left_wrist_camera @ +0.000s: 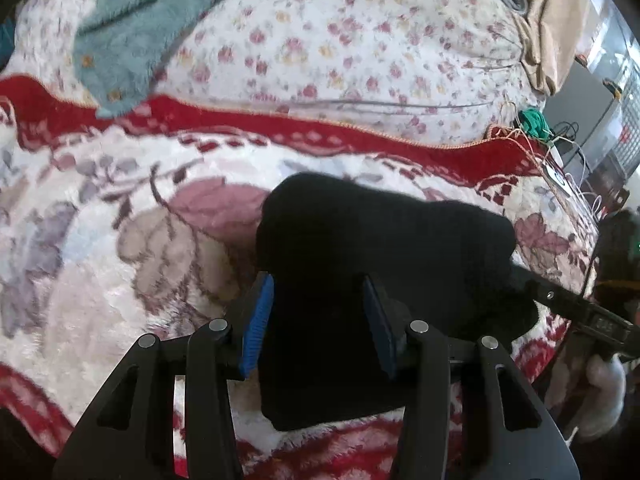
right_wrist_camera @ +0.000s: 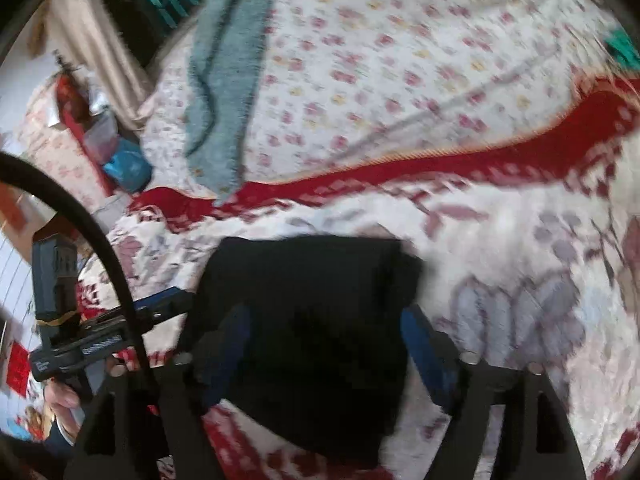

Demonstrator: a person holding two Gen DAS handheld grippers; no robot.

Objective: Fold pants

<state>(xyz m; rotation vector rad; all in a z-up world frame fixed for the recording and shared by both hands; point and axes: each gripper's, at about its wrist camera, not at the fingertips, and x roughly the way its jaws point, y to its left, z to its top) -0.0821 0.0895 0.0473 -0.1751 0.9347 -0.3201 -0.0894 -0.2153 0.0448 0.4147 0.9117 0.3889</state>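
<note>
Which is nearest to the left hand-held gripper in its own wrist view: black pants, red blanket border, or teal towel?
From the left hand-held gripper:
1. Black pants, between its fingers.
2. Red blanket border, across the middle.
3. Teal towel, far upper left.

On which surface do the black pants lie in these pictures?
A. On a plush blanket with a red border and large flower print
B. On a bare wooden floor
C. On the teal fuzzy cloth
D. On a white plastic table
A: the black pants rest, bunched into a compact bundle, on the plush blanket with its red border, while the teal fuzzy cloth lies farther back, apart from them.
</note>
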